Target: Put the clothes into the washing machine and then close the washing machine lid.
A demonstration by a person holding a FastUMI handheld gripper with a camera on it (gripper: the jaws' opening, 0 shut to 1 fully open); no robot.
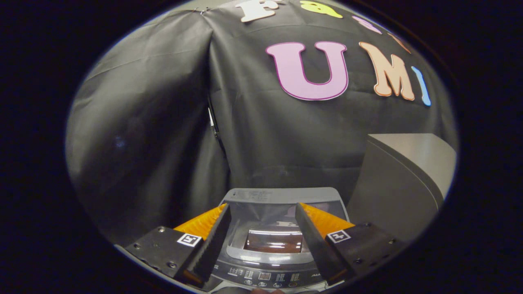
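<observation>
— Beside the left finger, what do you make out?

— Dark cloth wall behind, and the gripper (261, 232) hanging above a small grey plastic top-loading washing machine (282, 196). Its fingers are spread wide apart with nothing between them but air, so it is released, holding nothing.

— And between the fingers?

— The machine's top, seen straight down the gap. The control panel (265, 278) with its row of buttons runs along the near edge, just under the fingertips. Beyond it sits the transparent lid (273, 228), with a brownish reflection in it. I can't tell for certain whether it lies flat and closed or is partly raised.

— Which way does the machine face?

— Its front edge with the buttons faces the gripper; its back edge is toward the cloth. The top's long axis runs from the fingers away to the wall, in line with them. I'd guess the gripper is centred that way so it can reach the lid squarely.

— Any clothes?

— None that I can make out from here, so I can't judge how far along things are.

— And right of the right finger?

— A big grey box-shaped cabinet (404, 179), standing just beside the machine's right side and taller than it.
</observation>
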